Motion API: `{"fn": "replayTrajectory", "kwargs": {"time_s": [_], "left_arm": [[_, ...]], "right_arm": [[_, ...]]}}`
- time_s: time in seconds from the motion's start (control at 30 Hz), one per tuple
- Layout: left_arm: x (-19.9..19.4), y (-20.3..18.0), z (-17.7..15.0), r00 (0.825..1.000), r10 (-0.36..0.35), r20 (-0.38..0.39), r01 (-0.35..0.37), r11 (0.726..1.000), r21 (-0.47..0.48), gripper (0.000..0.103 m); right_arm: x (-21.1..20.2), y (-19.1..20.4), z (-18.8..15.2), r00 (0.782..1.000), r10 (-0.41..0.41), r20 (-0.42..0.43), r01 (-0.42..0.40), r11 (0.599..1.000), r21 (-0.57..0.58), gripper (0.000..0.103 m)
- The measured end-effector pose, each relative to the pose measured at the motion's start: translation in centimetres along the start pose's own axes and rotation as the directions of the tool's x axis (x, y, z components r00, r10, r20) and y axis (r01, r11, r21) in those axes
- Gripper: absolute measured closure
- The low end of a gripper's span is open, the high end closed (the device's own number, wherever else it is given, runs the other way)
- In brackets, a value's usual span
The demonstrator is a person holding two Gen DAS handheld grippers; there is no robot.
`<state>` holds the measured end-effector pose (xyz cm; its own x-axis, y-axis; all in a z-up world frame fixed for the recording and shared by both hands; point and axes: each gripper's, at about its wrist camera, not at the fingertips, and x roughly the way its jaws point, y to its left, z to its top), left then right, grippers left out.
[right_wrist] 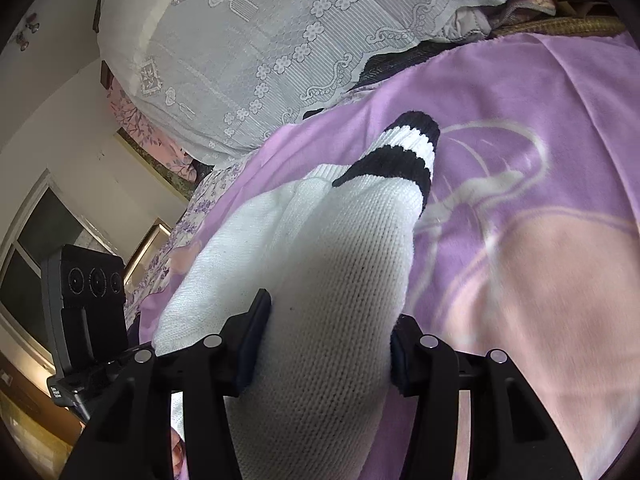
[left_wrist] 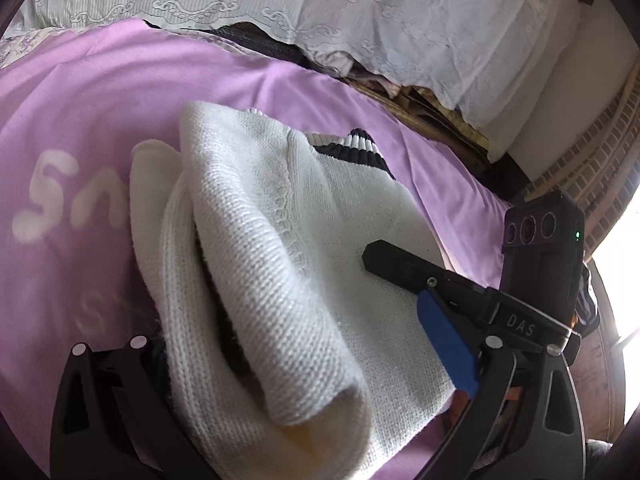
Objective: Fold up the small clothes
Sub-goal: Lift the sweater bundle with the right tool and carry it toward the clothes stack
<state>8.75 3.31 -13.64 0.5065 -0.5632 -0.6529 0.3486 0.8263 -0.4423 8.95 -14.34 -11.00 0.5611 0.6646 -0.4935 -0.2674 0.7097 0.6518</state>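
A white knit sweater [left_wrist: 256, 248] with black-striped cuffs is seen bunched on a purple blanket [left_wrist: 80, 112]. It is pinched by the right tool [right_wrist: 328, 344] and draped over the left tool [left_wrist: 256, 380], whose grip cannot be told. White lace cloth [right_wrist: 248, 40] lies beyond the sweater.

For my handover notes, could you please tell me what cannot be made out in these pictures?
Left gripper grip: left wrist view, sweater covers its pads.
Blanket lettering: same view, blurred and partly under the sweater.
Sweater's near end: right wrist view, past the right gripper, cut by the bottom edge.
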Motion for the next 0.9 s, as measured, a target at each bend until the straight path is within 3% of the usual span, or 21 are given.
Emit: {"fn": "replayTrajectory", "kwargs": {"time_s": [0.53, 0.9], "left_arm": [[-1.5, -9.9, -8.2, 0.995, -0.089, -0.055, 0.096, 0.984, 0.148, 0.006], [-0.6, -18.4, -8.6, 0.972, -0.220, -0.086, 0.233, 0.948, 0.217, 0.006]], "right_arm": [[-12.5, -0.6, -7.3, 0.998, -0.063, 0.029, 0.063, 0.998, -0.004, 0.054], [-22.8, -1.6, -8.2, 0.981, -0.116, 0.158, 0.121, 0.992, -0.023, 0.055]]}}
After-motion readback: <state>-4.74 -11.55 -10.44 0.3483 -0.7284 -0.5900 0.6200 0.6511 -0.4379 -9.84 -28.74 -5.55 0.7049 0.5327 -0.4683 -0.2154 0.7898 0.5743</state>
